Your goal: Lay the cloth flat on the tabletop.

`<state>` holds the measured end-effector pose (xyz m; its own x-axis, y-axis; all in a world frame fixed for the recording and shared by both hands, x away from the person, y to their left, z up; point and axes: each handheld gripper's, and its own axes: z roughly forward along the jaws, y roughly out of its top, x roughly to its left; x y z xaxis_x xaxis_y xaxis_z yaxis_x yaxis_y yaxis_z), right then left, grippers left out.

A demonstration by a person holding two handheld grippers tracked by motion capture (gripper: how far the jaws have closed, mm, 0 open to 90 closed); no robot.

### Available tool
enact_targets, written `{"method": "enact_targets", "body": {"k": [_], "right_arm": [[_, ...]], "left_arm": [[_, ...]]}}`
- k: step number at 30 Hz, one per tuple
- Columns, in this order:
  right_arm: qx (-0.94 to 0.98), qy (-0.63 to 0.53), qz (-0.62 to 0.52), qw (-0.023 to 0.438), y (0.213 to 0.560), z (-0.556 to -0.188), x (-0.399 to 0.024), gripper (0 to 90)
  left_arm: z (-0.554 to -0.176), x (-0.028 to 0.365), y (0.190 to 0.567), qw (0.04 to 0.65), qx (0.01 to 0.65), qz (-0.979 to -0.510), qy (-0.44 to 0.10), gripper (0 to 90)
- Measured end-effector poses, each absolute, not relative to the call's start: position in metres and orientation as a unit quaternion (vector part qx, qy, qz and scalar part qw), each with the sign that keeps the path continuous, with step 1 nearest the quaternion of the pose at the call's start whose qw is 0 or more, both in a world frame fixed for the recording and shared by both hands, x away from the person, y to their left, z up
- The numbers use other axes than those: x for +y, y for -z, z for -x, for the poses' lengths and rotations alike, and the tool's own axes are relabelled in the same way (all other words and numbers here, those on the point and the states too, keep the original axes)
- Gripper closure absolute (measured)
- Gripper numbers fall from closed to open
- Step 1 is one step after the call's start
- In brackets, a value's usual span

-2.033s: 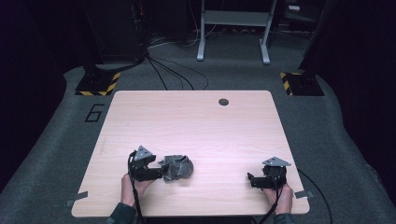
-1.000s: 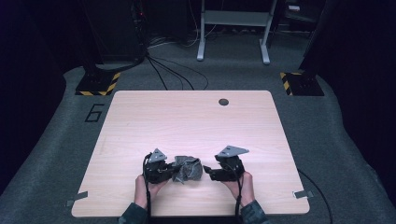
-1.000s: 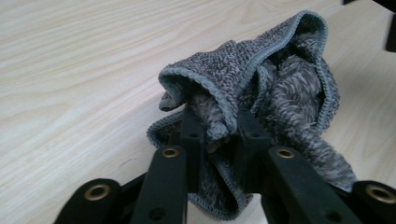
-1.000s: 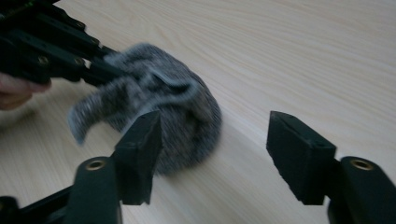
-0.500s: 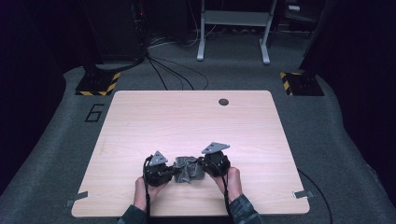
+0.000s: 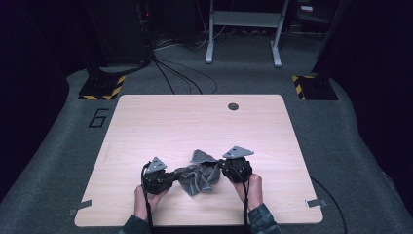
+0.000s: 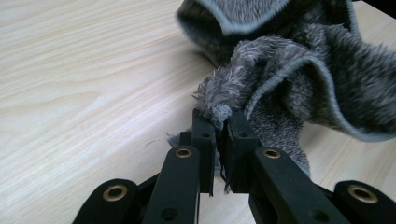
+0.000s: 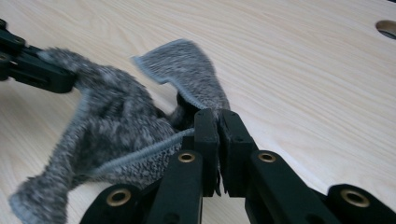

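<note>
From the high view, a crumpled grey cloth (image 6: 197, 175) lay near the front edge of the table (image 6: 195, 122), strung between the two tools: the left gripper (image 6: 168, 179) bit into its left end and the right gripper (image 6: 225, 171) into its right end. One corner of the cloth stood up just beyond the right jaws. The cloth was bunched, not flat, so the spreading or folding looked to be hardly begun; taking hold on both sides seemed to be the only part done.

In the left gripper view, the left gripper (image 7: 219, 122) had its jaws nearly together, pinching a fuzzy tuft of the cloth (image 7: 299, 79) at their tips. The rest of the fabric heaped up ahead and to the right of the jaws, its hemmed edge curling over.

In the right gripper view, the right gripper (image 8: 218, 122) had just closed, its jaws all but meeting on a thin fold of the cloth (image 8: 116, 126). A flap rose straight ahead of the tips, and the bulk trailed off left toward the other tool. Pulling the cloth taut and laying it out appeared to be left.
</note>
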<state>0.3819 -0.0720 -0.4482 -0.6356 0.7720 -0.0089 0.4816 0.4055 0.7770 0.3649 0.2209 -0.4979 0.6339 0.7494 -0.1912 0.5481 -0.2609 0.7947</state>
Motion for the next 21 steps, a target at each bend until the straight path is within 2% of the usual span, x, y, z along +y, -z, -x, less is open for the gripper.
{"method": "enact_targets", "body": {"k": [13,15,18,19,21], "right_arm": [[0.821,-0.356,-0.409,0.179,0.468,-0.382,-0.091,86.2],[0.82,-0.354,-0.411,0.183,0.469,-0.381,-0.097,86.1],[0.816,-0.35,-0.423,0.18,0.473,-0.381,-0.107,85.6],[0.814,-0.345,-0.434,0.174,0.476,-0.38,-0.112,84.9],[0.814,-0.34,-0.438,0.172,0.478,-0.38,-0.115,84.5]], "left_arm": [[-0.367,0.227,0.501,0.436,0.414,-0.793,-0.098,83.3],[-0.366,0.228,0.502,0.437,0.408,-0.798,-0.077,83.1],[-0.358,0.223,0.501,0.428,0.383,-0.817,-0.058,80.7],[-0.356,0.222,0.502,0.43,0.379,-0.818,-0.047,76.2],[-0.354,0.223,0.503,0.432,0.376,-0.819,-0.038,73.8]]}}
